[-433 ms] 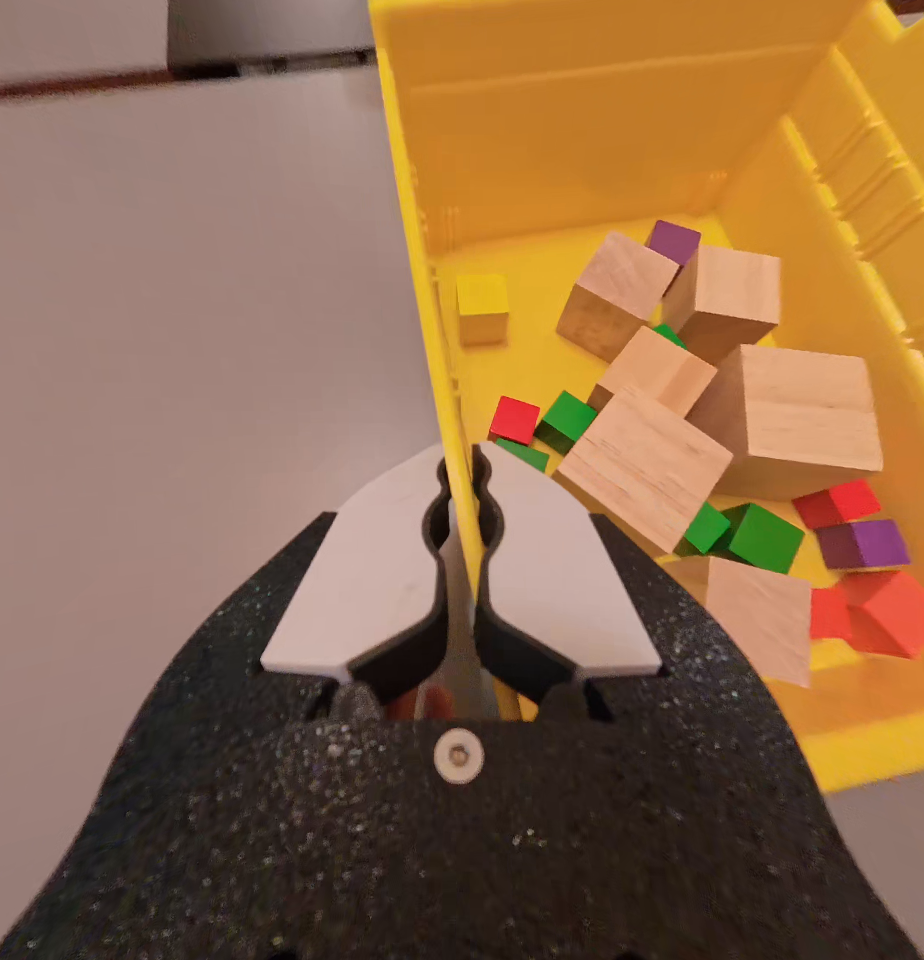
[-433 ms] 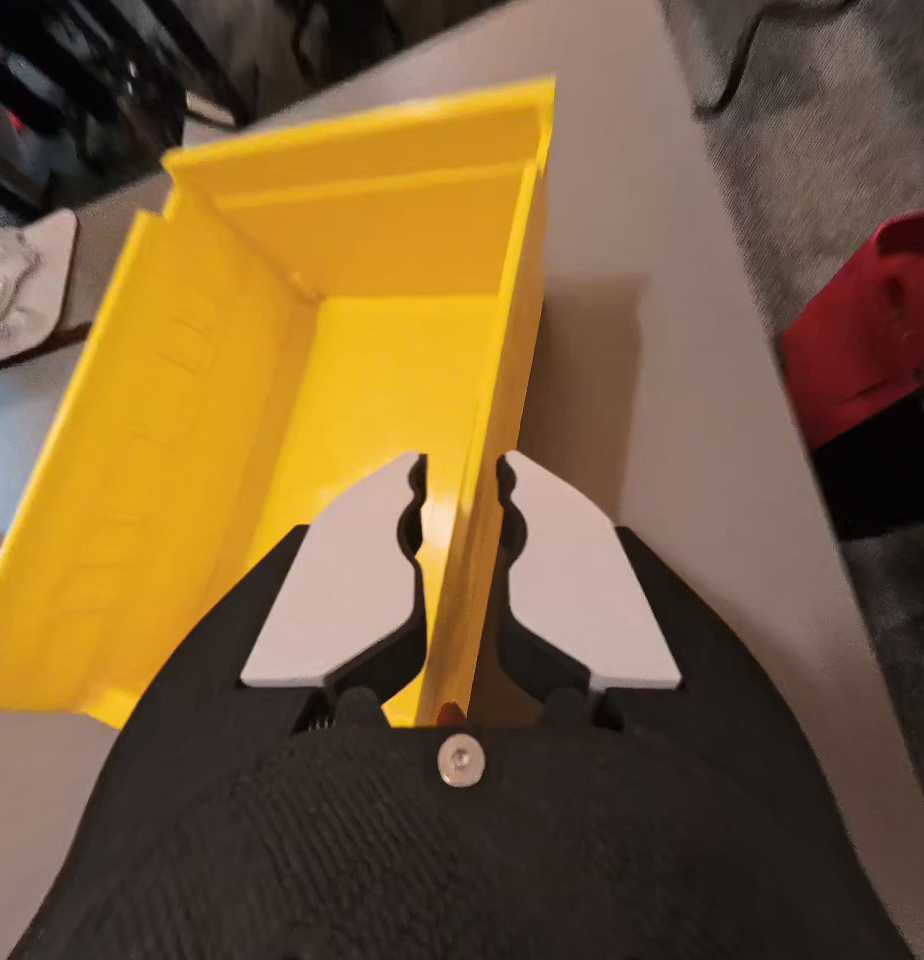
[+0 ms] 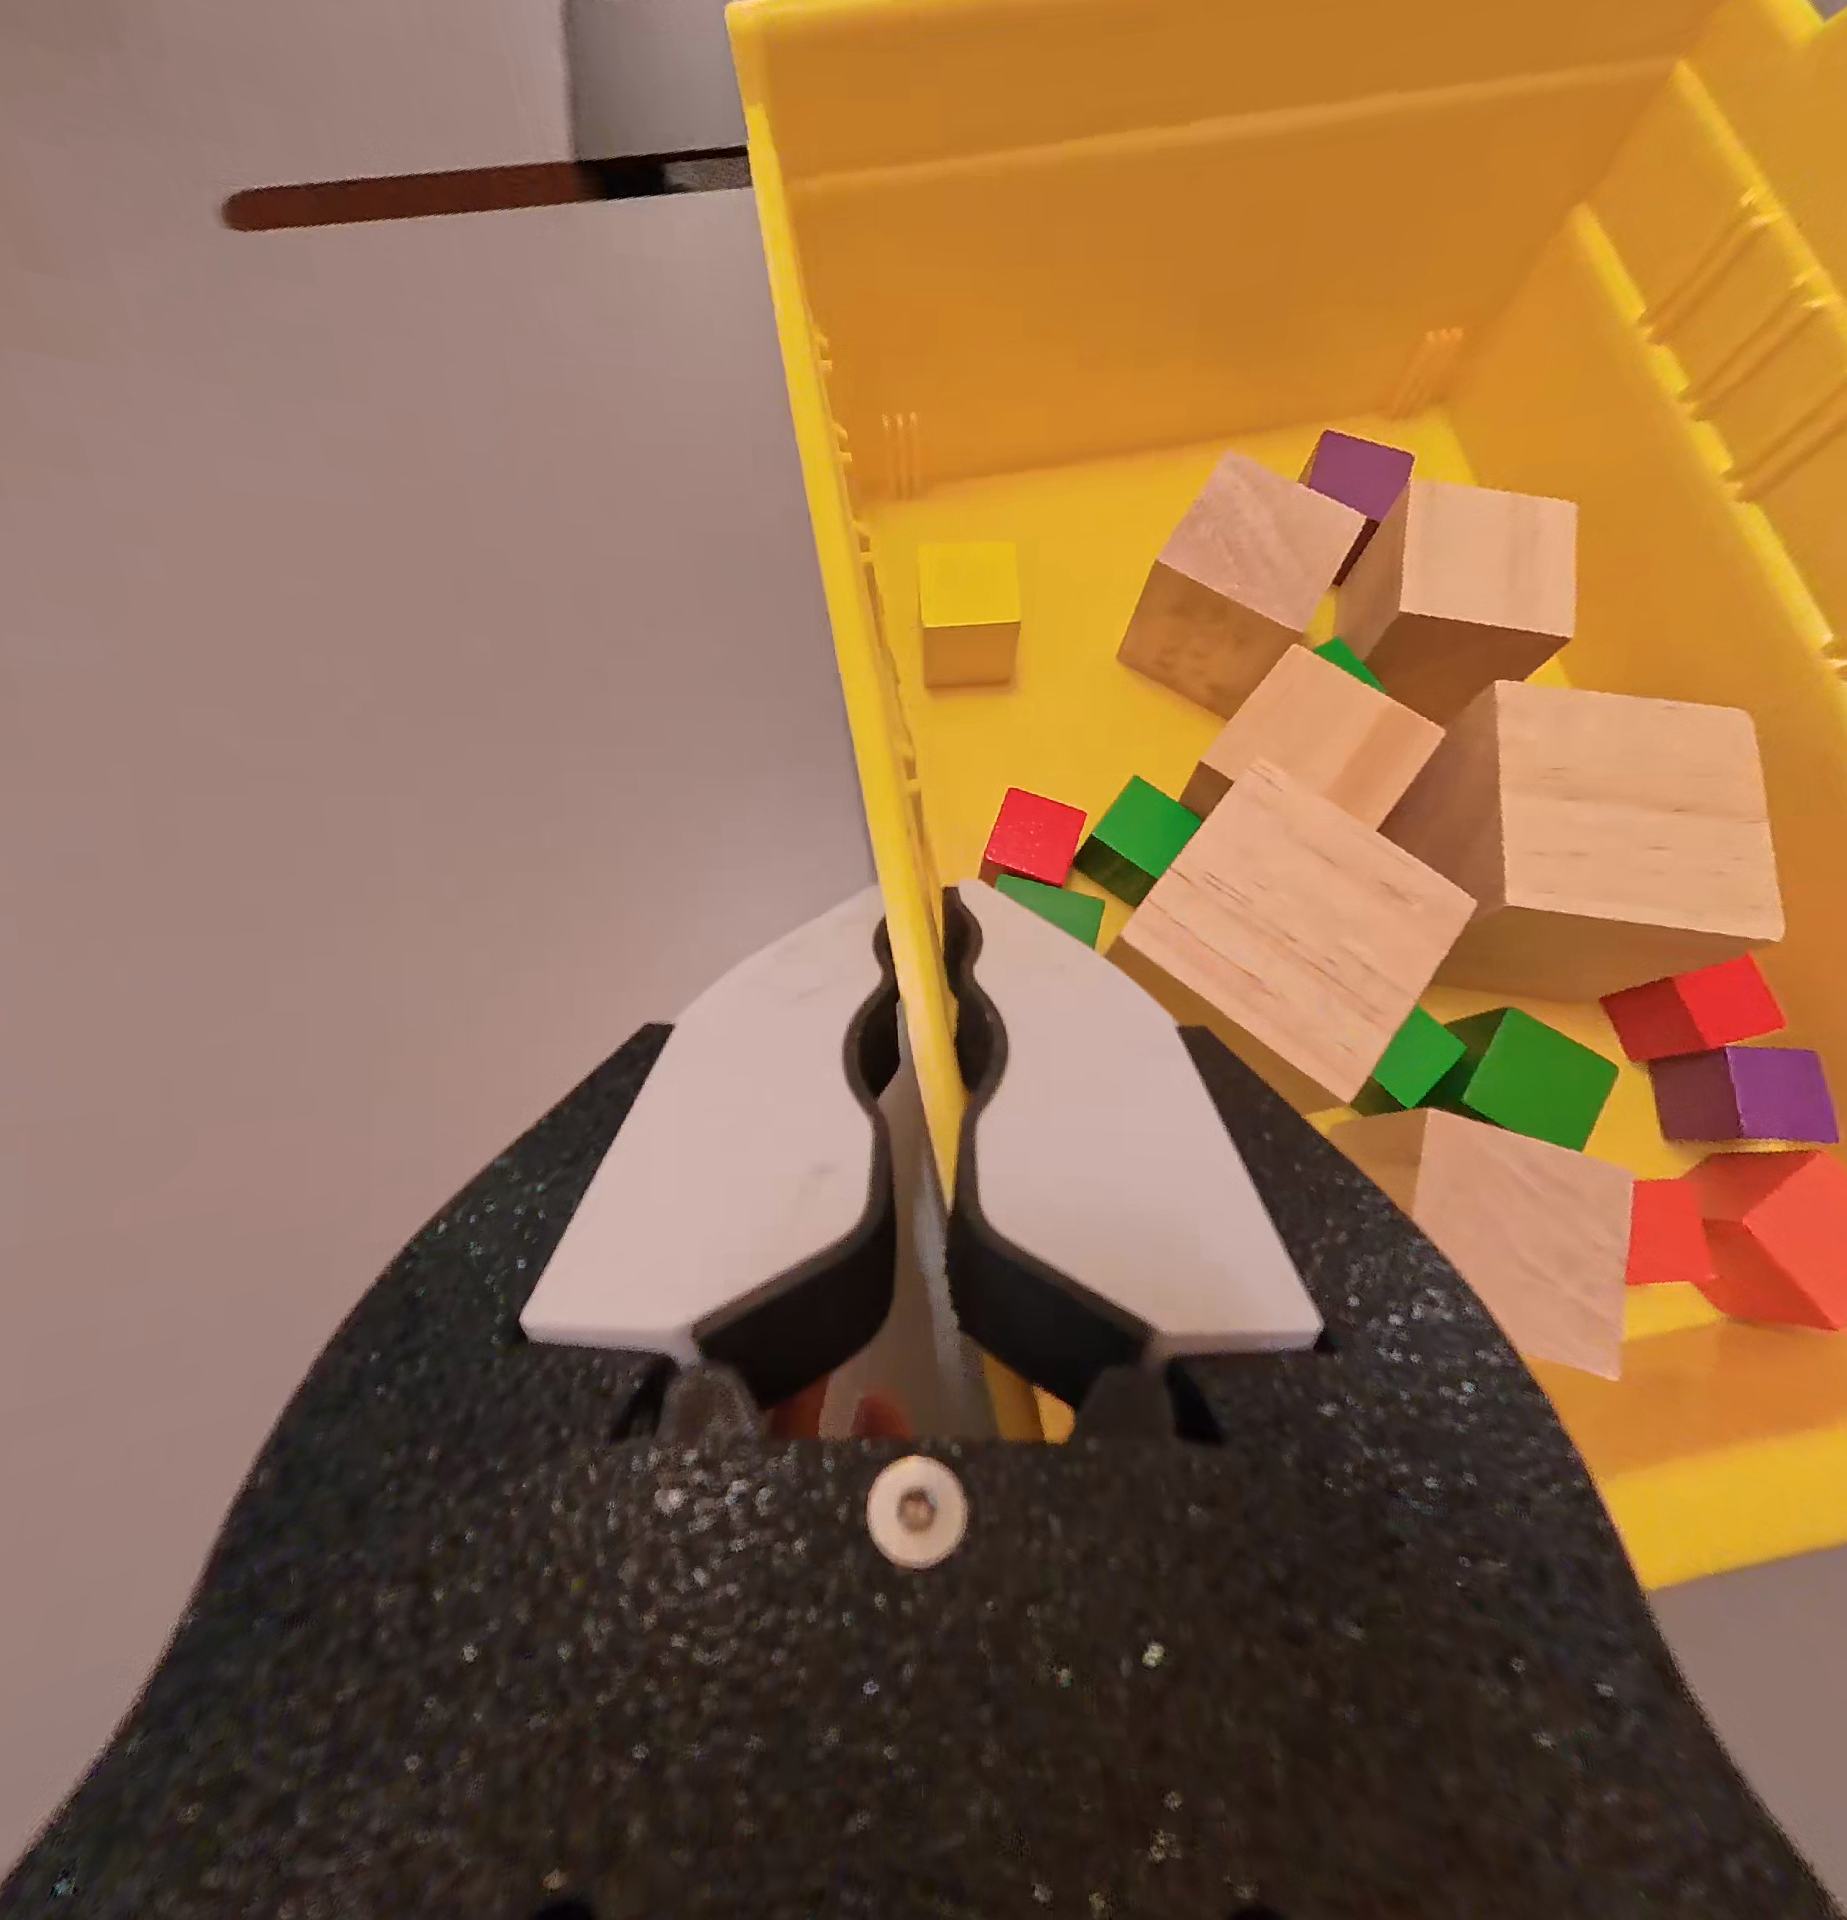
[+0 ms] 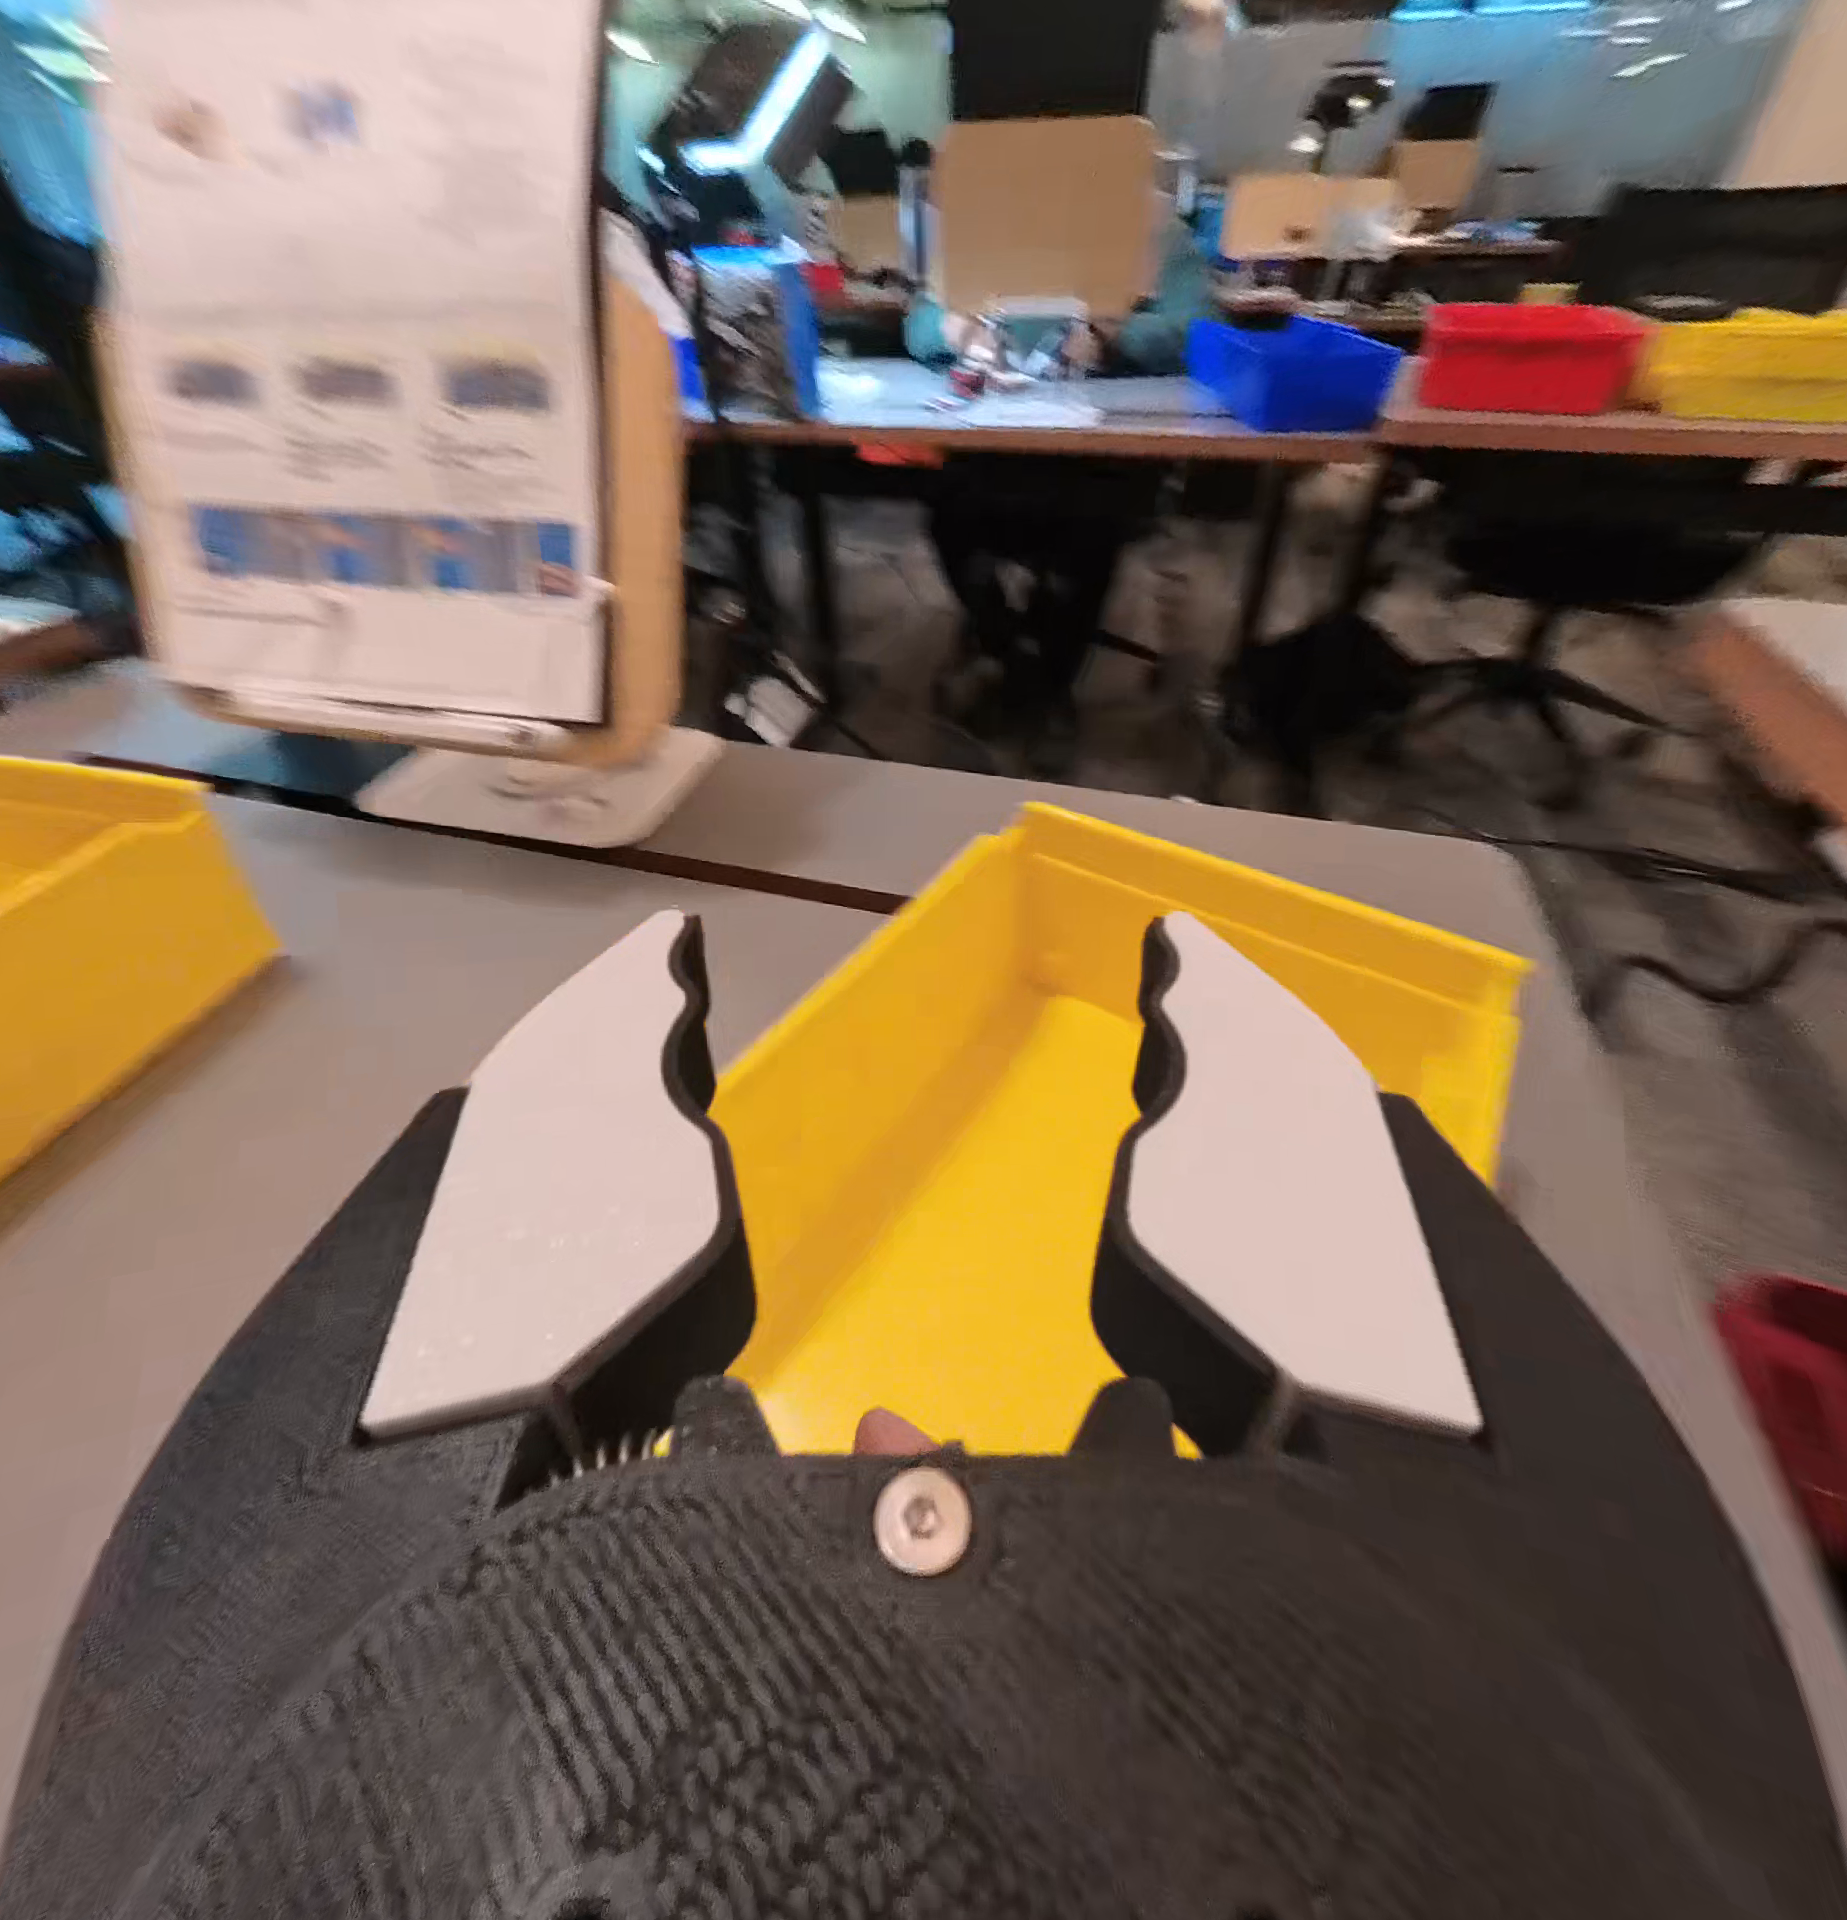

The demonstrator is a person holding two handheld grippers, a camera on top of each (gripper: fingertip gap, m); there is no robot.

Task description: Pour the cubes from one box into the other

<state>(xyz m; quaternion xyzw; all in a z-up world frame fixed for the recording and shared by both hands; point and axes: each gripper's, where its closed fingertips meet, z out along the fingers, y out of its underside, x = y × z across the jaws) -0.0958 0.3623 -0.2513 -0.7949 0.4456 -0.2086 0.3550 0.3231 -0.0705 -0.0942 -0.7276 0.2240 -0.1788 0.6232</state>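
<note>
jaws of the left gripper [image 3: 924, 940] are clamped on the side wall of the yellow plastic box [image 3: 1106, 343] holding the wooden and coloured cubes [image 3: 1303, 935]. the right gripper [image 4: 919, 997] is spread wide, nothing held, above the empty yellow plastic box [image 4: 1303, 956] on the grey table [image 4: 503, 935].

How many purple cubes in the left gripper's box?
2. One purple cube sits at the far end of the box, behind the wooden blocks; the other lies nearer, beside a red cube. More may hide under blocks.
</note>
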